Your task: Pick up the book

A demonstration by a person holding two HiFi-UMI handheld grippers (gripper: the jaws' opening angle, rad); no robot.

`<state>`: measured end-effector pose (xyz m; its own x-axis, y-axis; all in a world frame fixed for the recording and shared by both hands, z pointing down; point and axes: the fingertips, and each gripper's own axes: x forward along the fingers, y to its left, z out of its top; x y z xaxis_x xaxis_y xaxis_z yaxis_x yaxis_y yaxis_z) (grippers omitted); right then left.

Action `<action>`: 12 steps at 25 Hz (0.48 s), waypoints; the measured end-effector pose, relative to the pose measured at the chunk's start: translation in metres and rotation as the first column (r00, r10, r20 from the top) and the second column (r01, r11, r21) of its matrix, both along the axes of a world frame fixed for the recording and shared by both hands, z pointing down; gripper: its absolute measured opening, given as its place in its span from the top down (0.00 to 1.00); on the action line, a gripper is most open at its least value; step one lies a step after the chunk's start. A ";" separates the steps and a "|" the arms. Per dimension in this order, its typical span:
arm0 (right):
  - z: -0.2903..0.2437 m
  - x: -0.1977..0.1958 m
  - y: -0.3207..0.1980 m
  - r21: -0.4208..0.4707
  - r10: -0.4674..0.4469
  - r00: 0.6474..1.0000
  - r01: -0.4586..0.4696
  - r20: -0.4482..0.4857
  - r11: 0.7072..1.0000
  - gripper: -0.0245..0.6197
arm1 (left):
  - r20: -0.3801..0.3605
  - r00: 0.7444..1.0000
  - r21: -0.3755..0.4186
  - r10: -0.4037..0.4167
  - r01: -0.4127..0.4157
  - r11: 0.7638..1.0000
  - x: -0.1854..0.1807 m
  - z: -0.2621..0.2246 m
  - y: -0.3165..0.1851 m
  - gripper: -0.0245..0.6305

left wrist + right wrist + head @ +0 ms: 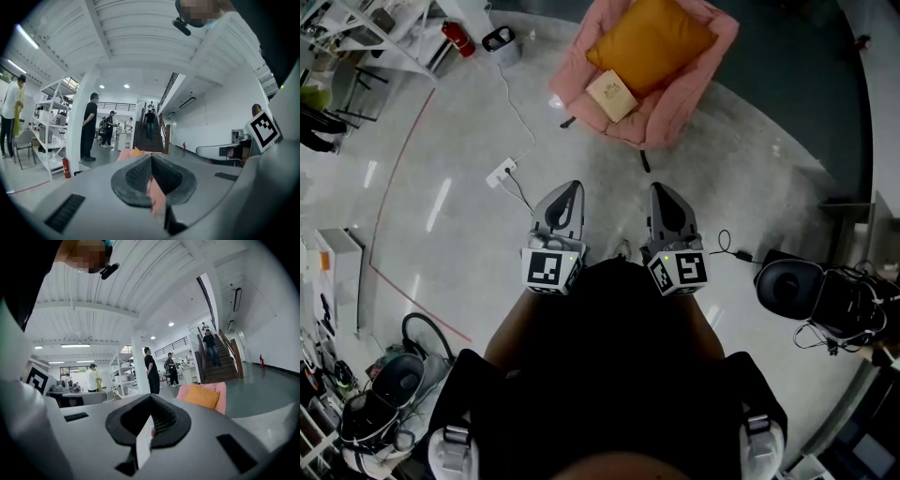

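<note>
Left gripper: I hold it low in front of me, about level, nose toward the chair; its jaws are pressed together with nothing between them
Right gripper: beside the left one with a gap between them, also level and aimed the same way; its own view shows the dark pads meeting at the tip, nothing gripped
Book: a pale, cream-covered book lying flat on the seat of the armchair, at the front edge, turned at an angle – its far corner touches the cushion; it is well apart from both my grippers
Armchair: pink and padded, standing on the floor ahead of me on thin dark legs; in the right gripper view it shows just right of the jaws
Cushion: orange, leaning against the chair back and filling most of the seat behind the book
Floor: pale, glossy, with a thin red line curving across the left side
Power strip: white, on the floor left of my left gripper, a white cable running from it toward the top of the view
Fire extinguisher: red, at the foot of the white shelving top left
People: several stand by a white pillar and one is on the stairs – far behind the chair
</note>
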<state>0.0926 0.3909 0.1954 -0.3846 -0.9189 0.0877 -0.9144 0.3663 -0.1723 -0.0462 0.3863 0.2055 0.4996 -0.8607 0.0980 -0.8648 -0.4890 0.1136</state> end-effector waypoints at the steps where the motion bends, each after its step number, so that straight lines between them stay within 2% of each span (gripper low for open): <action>1: 0.000 0.001 0.000 -0.002 -0.001 1.000 0.001 0.004 1.000 0.96 | 0.001 1.000 0.003 -0.002 0.002 1.000 0.001 -0.001 -0.001 0.96; 7: 0.002 0.012 0.000 -0.004 -0.015 1.000 0.015 0.004 1.000 0.96 | 0.001 1.000 -0.001 -0.017 0.017 1.000 0.013 0.000 -0.001 0.96; 12: 0.005 0.022 0.011 0.000 -0.033 0.999 0.033 -0.004 0.999 0.96 | 0.013 0.999 0.081 -0.040 0.039 0.996 0.026 -0.017 0.010 0.96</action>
<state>0.1146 0.4015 0.1999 -0.4147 -0.9055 0.0897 -0.9024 0.3966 -0.1686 -0.0204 0.3967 0.1882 0.4643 -0.8850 0.0342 -0.8848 -0.4617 0.0627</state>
